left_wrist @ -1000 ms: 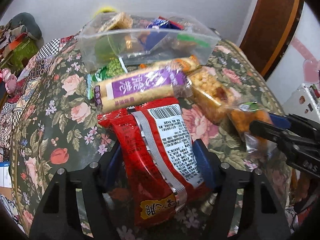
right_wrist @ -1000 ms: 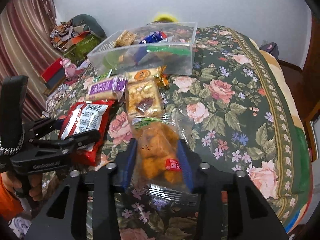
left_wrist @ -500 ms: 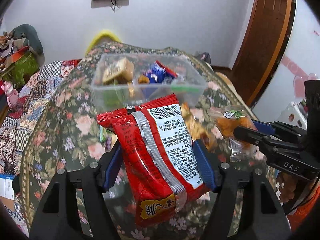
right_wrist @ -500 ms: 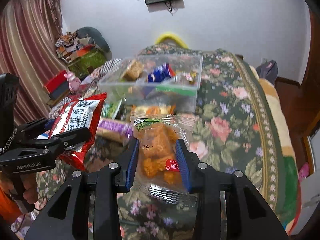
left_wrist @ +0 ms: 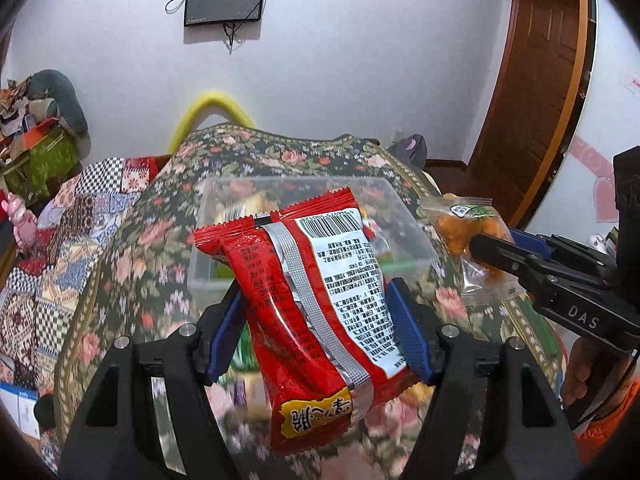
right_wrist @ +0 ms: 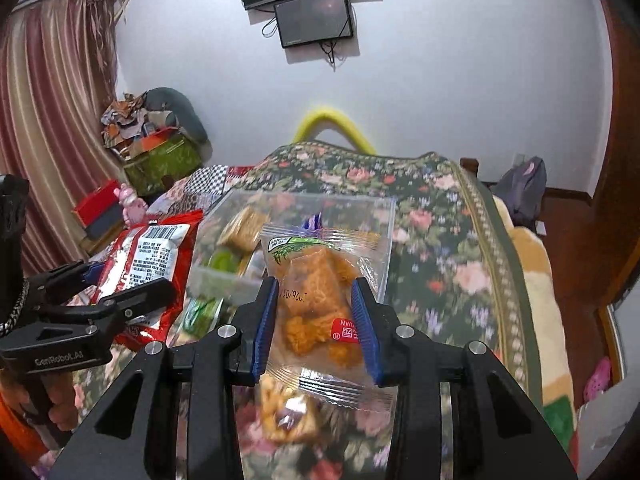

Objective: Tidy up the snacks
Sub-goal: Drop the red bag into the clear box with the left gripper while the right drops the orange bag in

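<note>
The clear bin (left_wrist: 404,236) lies just beyond and below both grippers, left jaws clamped on the red bag (left_wrist: 316,312) held lengthwise, right jaws nearly shut on the orange pack (right_wrist: 316,304).

The right gripper (left_wrist: 492,250), seen from the left wrist view, carries the white lettering "DAS" on its black body; the left gripper (right_wrist: 132,280), seen from the right wrist view, carries "GenRobot.AI" on its black body. The red snack bag (left_wrist: 312,300) shows a barcode and a white panel of fine print too small to read, plus a yellow patch with red Chinese characters, upside down and not legible. The clear snack packet (right_wrist: 316,308) bears a red label ending in "UAN" and a printed date code, partly readable.
</note>
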`<control>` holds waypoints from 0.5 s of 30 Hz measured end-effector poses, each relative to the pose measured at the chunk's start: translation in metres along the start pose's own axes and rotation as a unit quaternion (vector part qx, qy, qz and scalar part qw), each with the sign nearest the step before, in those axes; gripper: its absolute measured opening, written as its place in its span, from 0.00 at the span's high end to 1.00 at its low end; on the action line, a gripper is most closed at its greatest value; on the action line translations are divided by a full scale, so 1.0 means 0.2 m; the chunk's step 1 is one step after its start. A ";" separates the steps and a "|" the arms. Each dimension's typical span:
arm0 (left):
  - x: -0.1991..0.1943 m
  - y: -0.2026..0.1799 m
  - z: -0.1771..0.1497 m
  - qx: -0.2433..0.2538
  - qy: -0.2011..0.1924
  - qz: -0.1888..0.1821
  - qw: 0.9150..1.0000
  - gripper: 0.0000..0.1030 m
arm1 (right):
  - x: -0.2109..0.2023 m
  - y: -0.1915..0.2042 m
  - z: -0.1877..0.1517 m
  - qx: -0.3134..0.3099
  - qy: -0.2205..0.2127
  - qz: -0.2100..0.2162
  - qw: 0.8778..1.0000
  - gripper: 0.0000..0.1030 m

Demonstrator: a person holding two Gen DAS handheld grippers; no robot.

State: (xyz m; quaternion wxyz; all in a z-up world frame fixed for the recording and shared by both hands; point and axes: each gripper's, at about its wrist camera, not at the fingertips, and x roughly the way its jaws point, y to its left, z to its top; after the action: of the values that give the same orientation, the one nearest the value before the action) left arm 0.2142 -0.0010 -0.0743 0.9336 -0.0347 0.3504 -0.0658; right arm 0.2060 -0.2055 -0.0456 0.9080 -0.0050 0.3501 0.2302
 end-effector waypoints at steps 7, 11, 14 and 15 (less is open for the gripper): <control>0.19 0.04 0.14 0.002 0.005 -0.003 1.000 0.33 | 0.13 -0.04 0.09 0.001 -0.003 -0.009 1.000 0.66; 0.30 0.04 0.20 0.002 0.012 -0.007 1.000 0.33 | 0.24 -0.07 0.12 0.004 0.005 -0.014 1.000 0.66; 0.39 0.04 0.23 0.001 0.020 -0.011 1.000 0.33 | 0.32 -0.10 0.15 0.009 0.012 -0.016 1.000 0.66; 0.41 0.04 0.24 0.001 0.021 -0.011 1.000 0.33 | 0.33 -0.10 0.15 0.009 0.014 -0.017 1.000 0.66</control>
State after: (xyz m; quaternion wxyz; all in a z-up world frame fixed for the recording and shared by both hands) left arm 0.3080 -0.0041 -0.0926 0.9253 -0.0366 0.3695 -0.0773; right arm 0.2776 -0.1910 -0.0682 0.9067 -0.0059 0.3646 0.2119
